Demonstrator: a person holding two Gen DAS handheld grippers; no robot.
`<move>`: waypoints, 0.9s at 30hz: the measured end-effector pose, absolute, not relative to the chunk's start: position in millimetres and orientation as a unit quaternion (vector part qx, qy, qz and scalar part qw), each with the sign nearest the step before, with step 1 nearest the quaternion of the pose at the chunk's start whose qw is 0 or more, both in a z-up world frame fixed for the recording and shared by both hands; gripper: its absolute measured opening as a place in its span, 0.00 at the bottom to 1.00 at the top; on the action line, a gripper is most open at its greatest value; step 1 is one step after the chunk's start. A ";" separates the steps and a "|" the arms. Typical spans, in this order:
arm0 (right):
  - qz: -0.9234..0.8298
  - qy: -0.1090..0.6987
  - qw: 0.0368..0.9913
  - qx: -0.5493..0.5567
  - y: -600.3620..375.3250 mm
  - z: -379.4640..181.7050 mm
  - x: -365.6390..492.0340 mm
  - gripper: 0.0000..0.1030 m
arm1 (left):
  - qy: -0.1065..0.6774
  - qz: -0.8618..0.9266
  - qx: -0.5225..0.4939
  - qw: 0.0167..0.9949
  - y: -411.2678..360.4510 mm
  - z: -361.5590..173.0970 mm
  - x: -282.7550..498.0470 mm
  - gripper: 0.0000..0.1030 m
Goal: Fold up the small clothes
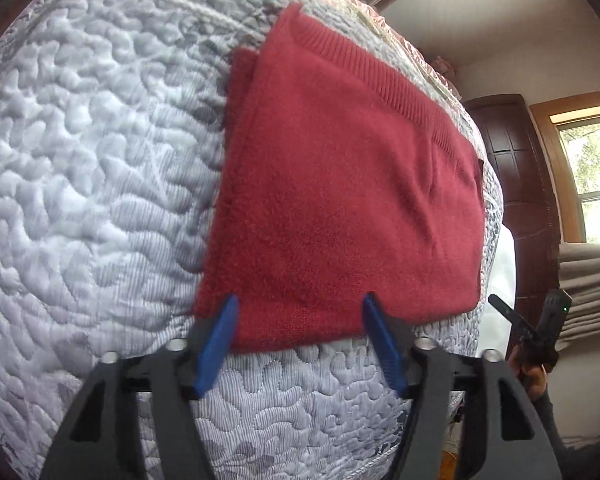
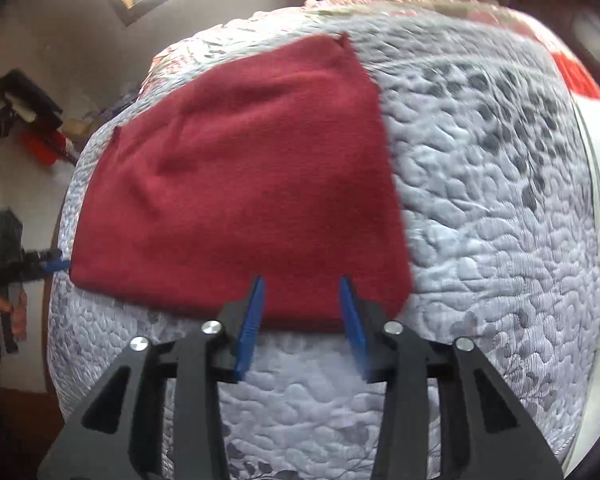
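Hovering at the near edge of a folded dark-red knitted garment [image 1: 340, 200], the left hand-held gripper [image 1: 300, 304] and the right hand-held gripper [image 2: 302, 284] both stand with their blue fingers apart, holding nothing. The garment lies flat as a rough rectangle on a white-and-grey quilted bed cover [image 1: 92, 160], its ribbed hem along the far side and a second layer peeking out at the far-left corner. Each tool's fingertips sit just at or over the near hem; whether they touch the cloth cannot be told. Judging by the neat shape, at least 1 fold looks done. The next move likely calls for closing on the near edge at 2 points and carrying it evenly toward the ribbed hem.
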State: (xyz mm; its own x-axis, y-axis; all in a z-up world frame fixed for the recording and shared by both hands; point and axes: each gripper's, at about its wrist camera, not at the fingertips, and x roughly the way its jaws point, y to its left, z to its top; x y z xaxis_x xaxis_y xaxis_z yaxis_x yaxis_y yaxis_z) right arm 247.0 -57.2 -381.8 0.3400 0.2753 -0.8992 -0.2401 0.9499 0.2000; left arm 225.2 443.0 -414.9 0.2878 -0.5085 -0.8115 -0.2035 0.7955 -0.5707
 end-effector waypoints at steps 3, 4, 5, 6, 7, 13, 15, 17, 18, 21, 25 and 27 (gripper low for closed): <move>0.201 0.516 0.829 -0.077 29.0 -373.7 209.8 0.58 | 0.584 -0.091 -0.292 0.751 459.5 -392.8 243.6 0.87; 0.214 0.498 0.832 -0.114 59.7 -373.1 201.6 0.62 | 0.586 -0.085 -0.294 0.750 467.1 -390.2 250.9 0.89; 0.233 0.474 0.835 -0.153 93.3 -375.0 189.2 0.67 | 0.586 -0.080 -0.300 0.748 474.1 -389.2 258.2 0.90; 0.249 0.453 0.836 -0.187 117.9 -378.9 180.1 0.68 | 0.586 -0.081 -0.305 0.746 480.6 -391.0 266.4 0.90; 0.263 0.431 0.835 -0.220 144.0 -383.4 170.6 0.71 | 0.585 -0.082 -0.308 0.746 487.5 -393.6 274.8 0.90; 0.286 0.331 0.808 -0.394 257.8 -427.5 140.5 0.72 | 0.587 -0.123 -0.334 0.727 497.9 -431.5 323.9 0.90; 0.277 0.310 0.797 -0.437 275.3 -445.2 135.5 0.71 | 0.585 -0.145 -0.353 0.716 497.1 -444.1 335.4 0.90; 0.269 0.305 0.790 -0.459 282.7 -458.7 136.1 0.71 | 0.586 -0.161 -0.364 0.706 495.7 -455.8 345.5 0.90; 0.268 0.306 0.785 -0.468 286.4 -465.2 136.7 0.71 | 0.586 -0.165 -0.367 0.704 494.5 -459.7 349.1 0.90; 0.254 0.285 0.770 -0.511 302.6 -485.6 137.1 0.71 | 0.585 -0.180 -0.379 0.694 492.1 -471.4 360.4 0.90; 0.247 0.269 0.779 -0.509 324.8 -490.8 149.7 0.71 | 0.572 -0.203 -0.399 0.687 488.8 -478.2 372.7 0.88; 0.240 0.271 0.785 -0.503 337.4 -489.5 162.5 0.70 | 0.573 -0.216 -0.398 0.683 484.5 -480.0 377.6 0.80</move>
State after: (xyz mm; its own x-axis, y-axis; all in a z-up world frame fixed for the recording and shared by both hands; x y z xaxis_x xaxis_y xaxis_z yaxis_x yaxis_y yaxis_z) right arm 162.5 337.4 -489.5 0.7382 0.1041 -0.6665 -0.6488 0.3798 -0.6593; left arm 377.6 484.5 -480.0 0.2499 -0.7520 -0.6099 -0.1610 0.5889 -0.7920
